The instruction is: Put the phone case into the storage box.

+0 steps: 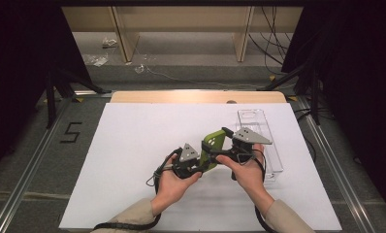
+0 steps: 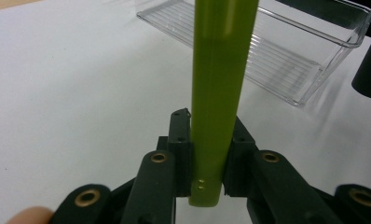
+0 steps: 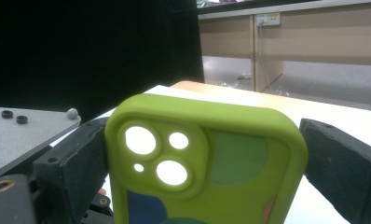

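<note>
Green phone case (image 1: 214, 143) held above white counter (image 1: 133, 145), between both tools, near middle, just left of clear plastic tray (image 1: 273, 160). Left tool (image 1: 201, 158) pinching case edge-on at lower end; pads press both faces. Right tool (image 1: 228, 141) at camera-cutout end: left jaw touching case side, right jaw slightly apart; grip cannot be confirmed.

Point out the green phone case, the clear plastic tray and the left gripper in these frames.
green phone case (image 3: 230, 163): right gripper view, on its back, beside the camera cutouts.
clear plastic tray (image 2: 286, 56): left gripper view, on its ribbed floor.
left gripper (image 2: 207, 156): left gripper view, midway between the fingertips that clamp the case's edge.
</note>
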`<state>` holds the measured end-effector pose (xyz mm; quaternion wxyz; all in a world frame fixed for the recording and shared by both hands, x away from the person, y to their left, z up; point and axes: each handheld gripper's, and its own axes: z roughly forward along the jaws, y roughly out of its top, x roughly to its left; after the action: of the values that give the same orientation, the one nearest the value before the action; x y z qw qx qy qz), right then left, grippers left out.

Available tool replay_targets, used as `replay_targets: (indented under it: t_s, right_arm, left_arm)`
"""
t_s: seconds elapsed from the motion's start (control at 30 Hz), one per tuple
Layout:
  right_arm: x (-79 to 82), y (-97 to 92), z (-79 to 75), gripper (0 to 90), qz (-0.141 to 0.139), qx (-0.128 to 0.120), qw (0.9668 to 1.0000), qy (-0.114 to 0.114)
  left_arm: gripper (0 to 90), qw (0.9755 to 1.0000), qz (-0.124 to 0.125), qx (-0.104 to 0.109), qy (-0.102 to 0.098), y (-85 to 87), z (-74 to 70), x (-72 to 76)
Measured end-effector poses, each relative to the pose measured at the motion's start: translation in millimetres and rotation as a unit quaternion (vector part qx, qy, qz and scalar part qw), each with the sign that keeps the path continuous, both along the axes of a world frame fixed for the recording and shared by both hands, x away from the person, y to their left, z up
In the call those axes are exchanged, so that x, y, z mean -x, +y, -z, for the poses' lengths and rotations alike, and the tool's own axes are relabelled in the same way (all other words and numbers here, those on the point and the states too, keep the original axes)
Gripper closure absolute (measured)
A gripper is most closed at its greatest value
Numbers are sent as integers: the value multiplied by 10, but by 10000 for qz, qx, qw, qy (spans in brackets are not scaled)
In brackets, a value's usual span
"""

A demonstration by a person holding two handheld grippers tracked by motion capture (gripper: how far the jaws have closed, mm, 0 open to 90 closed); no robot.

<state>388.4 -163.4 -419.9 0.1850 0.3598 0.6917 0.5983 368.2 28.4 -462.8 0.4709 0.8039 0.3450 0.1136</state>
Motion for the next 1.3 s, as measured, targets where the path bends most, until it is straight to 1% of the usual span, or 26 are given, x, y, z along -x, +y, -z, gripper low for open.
replay_targets:
  t_s: [0.53, 0.87, 1.1, 1.3]
  right_arm:
    - [9, 1, -3, 95, 40, -49, 10000, -1]
    - [19, 10, 3, 145, 80, -59, 10000, 0]
    - [25, 19, 2, 152, 99, -69, 9999, -51]
    - [24, 29, 5, 158, 27, -45, 9999, -121]
  left_arm:
    - [764, 10000, -8, 23, 2, 0, -8, 3]
    - [765, 10000, -29, 44, 12, 3, -6, 0]
    - [765, 10000, -34, 57, 15, 3, -5, -1]
    - [763, 10000, -36, 66, 18, 2, 2, -3]
